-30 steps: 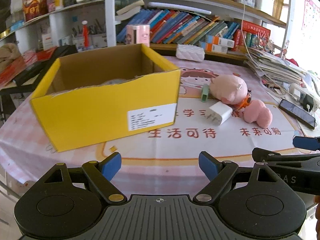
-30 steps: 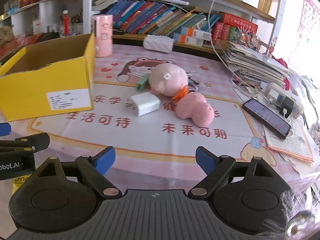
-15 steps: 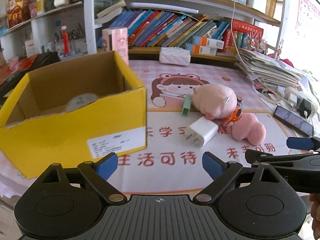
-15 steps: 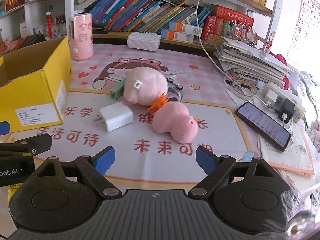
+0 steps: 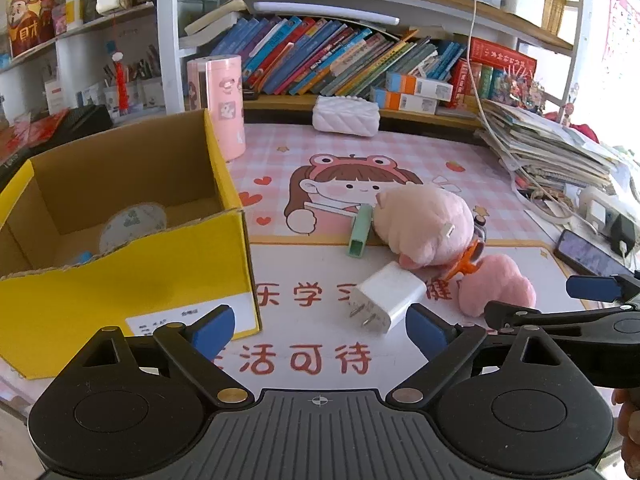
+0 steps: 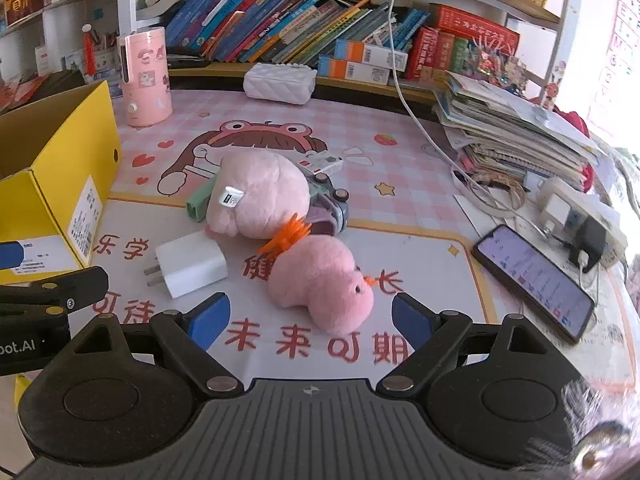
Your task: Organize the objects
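Yellow box (image 5: pixel 132 292), pink plush (image 6: pixel 264 200), white charger (image 6: pixel 192 264).

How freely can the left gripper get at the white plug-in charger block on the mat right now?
Probably freely: the left gripper is open, the white charger block lies just ahead, uncovered, with the pink plush toy behind it.

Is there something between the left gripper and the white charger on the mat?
Nothing visible. The left gripper is open and the white charger lies just ahead between its fingertips, on bare mat. The pink plush toy lies behind the charger, not in the path.
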Demonstrator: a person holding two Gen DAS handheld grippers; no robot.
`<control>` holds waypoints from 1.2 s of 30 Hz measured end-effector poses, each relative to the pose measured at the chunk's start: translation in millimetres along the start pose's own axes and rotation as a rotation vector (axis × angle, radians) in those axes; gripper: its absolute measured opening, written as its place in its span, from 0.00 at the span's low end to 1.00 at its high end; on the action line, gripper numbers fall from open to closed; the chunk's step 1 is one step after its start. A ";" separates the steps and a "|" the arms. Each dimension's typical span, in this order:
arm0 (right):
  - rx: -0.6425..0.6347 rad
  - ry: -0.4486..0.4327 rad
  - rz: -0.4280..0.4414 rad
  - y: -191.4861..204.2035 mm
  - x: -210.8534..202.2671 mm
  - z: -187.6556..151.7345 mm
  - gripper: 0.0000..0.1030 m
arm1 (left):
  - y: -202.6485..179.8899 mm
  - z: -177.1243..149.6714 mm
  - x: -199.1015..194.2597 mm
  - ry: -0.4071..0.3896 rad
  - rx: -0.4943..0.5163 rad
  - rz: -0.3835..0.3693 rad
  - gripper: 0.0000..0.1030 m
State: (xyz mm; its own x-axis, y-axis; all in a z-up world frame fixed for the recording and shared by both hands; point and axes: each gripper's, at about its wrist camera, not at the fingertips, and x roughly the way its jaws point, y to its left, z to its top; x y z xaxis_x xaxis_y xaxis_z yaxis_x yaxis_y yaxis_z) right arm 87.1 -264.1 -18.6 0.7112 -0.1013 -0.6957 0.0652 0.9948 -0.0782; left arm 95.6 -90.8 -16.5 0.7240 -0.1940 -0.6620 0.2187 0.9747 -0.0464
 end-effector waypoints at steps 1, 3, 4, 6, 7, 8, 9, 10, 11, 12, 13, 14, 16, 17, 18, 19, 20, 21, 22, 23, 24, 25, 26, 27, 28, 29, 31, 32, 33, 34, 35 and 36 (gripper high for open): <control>-0.004 0.001 0.005 -1.2 2.0 1.8 0.84 | -1.0 1.3 1.2 0.000 -0.002 0.004 0.92; -0.011 0.000 0.017 -4.2 5.7 4.3 0.83 | -3.6 3.9 3.1 -0.003 -0.004 0.012 0.92; -0.012 -0.001 0.022 -5.7 7.2 5.5 0.83 | -4.6 4.7 4.0 -0.004 -0.005 0.016 0.92; -0.015 0.000 0.033 -8.6 10.6 7.7 0.83 | -6.9 6.2 6.0 -0.002 -0.008 0.024 0.92; -0.017 0.003 0.037 -9.6 12.5 9.0 0.82 | -7.7 7.1 7.0 -0.001 -0.009 0.027 0.92; -0.020 0.004 0.041 -10.8 14.1 10.3 0.82 | -8.4 7.9 7.7 -0.002 -0.010 0.030 0.92; -0.023 0.004 0.046 -11.8 15.3 11.3 0.81 | -9.4 8.9 8.5 -0.003 -0.011 0.032 0.92; -0.025 0.004 0.053 -12.7 16.7 12.3 0.79 | -10.2 9.3 9.6 -0.002 -0.011 0.034 0.92; -0.028 0.007 0.060 -13.2 18.6 13.3 0.78 | -11.1 10.2 11.1 0.000 -0.011 0.037 0.92; -0.031 0.011 0.067 -14.0 20.8 14.1 0.76 | -11.8 10.8 12.5 0.002 -0.011 0.039 0.92; -0.035 0.016 0.074 -14.5 23.2 14.9 0.75 | -12.5 11.2 14.0 0.005 -0.010 0.042 0.92; -0.040 0.023 0.076 -14.6 26.2 15.6 0.73 | -13.3 11.7 15.3 0.007 -0.009 0.045 0.92; -0.056 0.045 0.077 -14.4 32.8 17.0 0.67 | -14.6 13.2 18.3 0.012 -0.006 0.049 0.92; -0.060 0.057 0.083 -14.7 36.5 17.6 0.65 | -15.1 13.7 19.8 0.015 -0.003 0.050 0.92; -0.063 0.067 0.090 -14.8 39.8 18.4 0.61 | -15.7 14.2 21.4 0.018 0.001 0.050 0.92; -0.067 0.077 0.095 -15.0 43.1 19.1 0.60 | -16.6 15.0 23.4 0.022 0.005 0.052 0.92; -0.075 0.081 0.093 -14.6 46.0 19.8 0.60 | -17.2 15.6 25.1 0.026 0.007 0.053 0.92; -0.083 0.084 0.091 -14.1 48.6 20.4 0.62 | -17.7 16.0 26.8 0.030 0.009 0.052 0.92; -0.090 0.087 0.091 -13.7 51.0 21.1 0.63 | -18.6 16.6 28.7 0.034 0.012 0.050 0.92; -0.096 0.091 0.088 -13.9 53.7 21.8 0.63 | -19.8 17.2 30.5 0.038 0.015 0.048 0.92; -0.103 0.095 0.086 -13.7 56.2 22.0 0.63 | -21.2 17.3 32.0 0.041 0.021 0.043 0.92; -0.108 0.101 0.085 -14.0 59.0 22.3 0.63 | -23.3 18.0 34.0 0.045 0.029 0.036 0.92; -0.110 0.108 0.086 -14.9 61.8 22.2 0.62 | -25.5 18.9 35.5 0.048 0.036 0.031 0.92; -0.107 0.116 0.088 -16.2 64.3 22.5 0.62 | -27.8 19.4 37.5 0.052 0.043 0.027 0.92; -0.103 0.124 0.091 -17.9 67.2 22.9 0.60 | -30.4 19.9 39.8 0.059 0.051 0.022 0.92; -0.099 0.135 0.093 -20.2 70.1 23.2 0.60 | -32.5 20.2 41.7 0.066 0.058 0.019 0.92; -0.090 0.149 0.094 -26.4 74.8 24.3 0.57 | -36.7 20.9 47.4 0.084 0.068 0.018 0.92; -0.066 0.144 0.097 -31.8 75.0 25.4 0.56 | -38.4 21.1 50.5 0.094 0.070 0.017 0.92; -0.045 0.136 0.101 -36.9 74.1 26.5 0.56 | -39.6 21.0 53.3 0.103 0.069 0.016 0.92; -0.026 0.122 0.105 -41.7 72.2 28.1 0.56 | -41.1 21.4 56.5 0.112 0.066 0.016 0.92; -0.004 0.101 0.112 -47.1 69.1 30.0 0.56 | -42.6 21.9 60.2 0.121 0.063 0.015 0.92; 0.013 0.080 0.118 -51.8 65.8 32.0 0.56 | -43.7 22.0 63.6 0.130 0.058 0.015 0.92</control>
State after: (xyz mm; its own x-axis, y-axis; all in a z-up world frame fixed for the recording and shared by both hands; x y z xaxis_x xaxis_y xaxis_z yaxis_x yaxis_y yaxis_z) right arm 152.9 -322.0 -37.5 0.6567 0.0168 -0.7539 -0.0062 0.9998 0.0169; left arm 146.5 -148.2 -40.1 0.6371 -0.1601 -0.7540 0.2487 0.9686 0.0044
